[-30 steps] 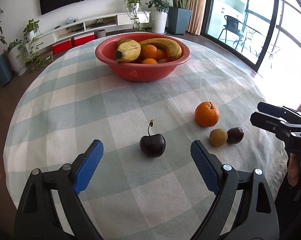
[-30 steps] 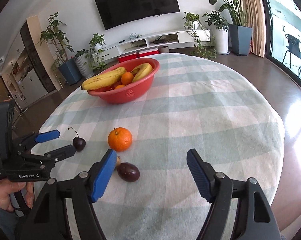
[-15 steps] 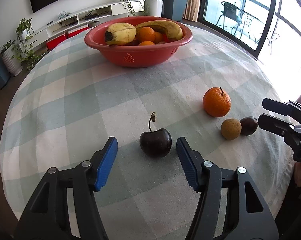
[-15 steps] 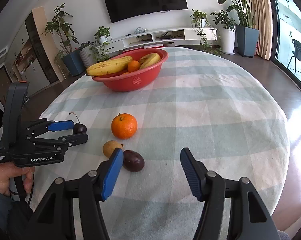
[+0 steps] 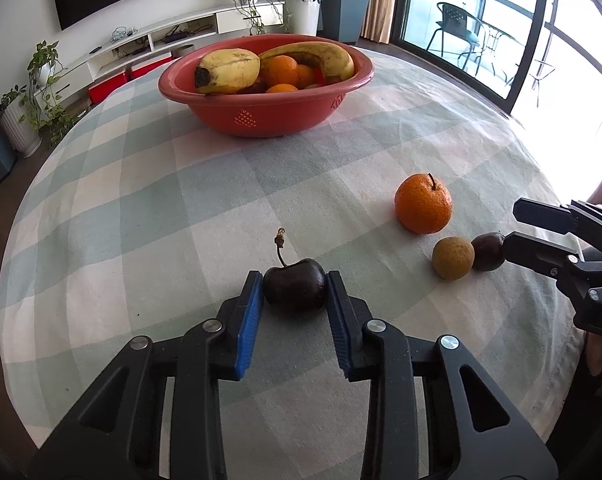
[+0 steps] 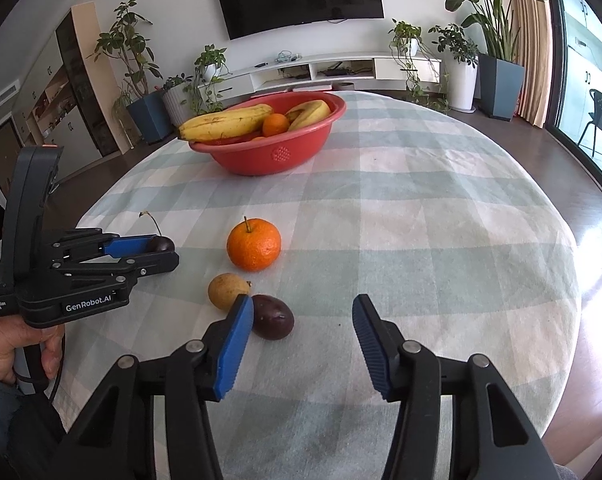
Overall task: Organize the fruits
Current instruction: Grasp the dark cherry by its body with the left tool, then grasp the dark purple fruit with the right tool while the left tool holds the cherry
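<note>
My left gripper (image 5: 295, 280) is shut on a dark cherry (image 5: 295, 290) that rests on the checked tablecloth; its blue pads touch both sides. The cherry also shows in the right wrist view (image 6: 161, 244), between the left gripper's fingers (image 6: 131, 246). My right gripper (image 6: 301, 312) is open just behind a dark purple fruit (image 6: 273, 317), which lies near its left finger. A small brown fruit (image 6: 227, 290) and an orange (image 6: 254, 245) lie beside it. A red bowl (image 5: 261, 114) at the far side holds bananas and oranges.
The round table (image 6: 441, 208) has a green and white checked cloth; its edge curves close on the right and near sides. The right gripper's body (image 5: 573, 256) shows at the right of the left wrist view. Plants, a TV shelf and windows stand beyond.
My left gripper has moved forward and closed on the cherry. My right gripper has moved closer to the dark purple fruit and narrowed a little.
</note>
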Demonstrator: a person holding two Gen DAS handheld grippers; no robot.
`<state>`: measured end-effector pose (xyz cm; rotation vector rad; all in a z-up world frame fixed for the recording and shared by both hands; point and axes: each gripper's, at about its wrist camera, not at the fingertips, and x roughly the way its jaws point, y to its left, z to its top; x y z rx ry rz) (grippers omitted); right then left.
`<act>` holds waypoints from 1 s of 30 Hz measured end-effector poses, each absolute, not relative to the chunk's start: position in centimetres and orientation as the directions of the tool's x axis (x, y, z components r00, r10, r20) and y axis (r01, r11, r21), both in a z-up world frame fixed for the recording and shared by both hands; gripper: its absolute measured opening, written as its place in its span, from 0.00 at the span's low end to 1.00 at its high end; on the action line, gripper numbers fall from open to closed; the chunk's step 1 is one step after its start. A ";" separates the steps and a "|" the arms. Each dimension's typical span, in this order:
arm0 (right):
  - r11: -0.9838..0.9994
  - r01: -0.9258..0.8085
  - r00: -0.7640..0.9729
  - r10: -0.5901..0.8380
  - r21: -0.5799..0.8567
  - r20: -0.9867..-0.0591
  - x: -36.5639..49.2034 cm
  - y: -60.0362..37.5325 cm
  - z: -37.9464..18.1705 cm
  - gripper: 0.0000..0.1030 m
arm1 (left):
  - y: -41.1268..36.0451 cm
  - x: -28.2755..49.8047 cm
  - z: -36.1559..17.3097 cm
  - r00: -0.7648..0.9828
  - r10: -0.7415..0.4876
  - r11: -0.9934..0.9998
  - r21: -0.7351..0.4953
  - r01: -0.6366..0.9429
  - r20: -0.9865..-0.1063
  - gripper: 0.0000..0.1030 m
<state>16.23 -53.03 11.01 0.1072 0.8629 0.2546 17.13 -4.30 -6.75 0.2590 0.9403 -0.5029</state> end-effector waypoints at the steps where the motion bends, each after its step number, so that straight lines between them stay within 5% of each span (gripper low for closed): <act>1: 0.965 -0.178 0.622 0.263 0.194 -0.737 16.2 -53.0 11.0 0.53 | -4.3 17.0 -6.7 0.486 -0.301 0.854 -0.005 0.519 -0.821 0.28; 30: 0.936 -0.328 0.508 0.288 0.127 -0.812 17.2 -50.0 10.3 0.45 | 0.2 14.4 -6.2 0.497 -0.448 0.864 -0.217 0.455 -0.743 0.27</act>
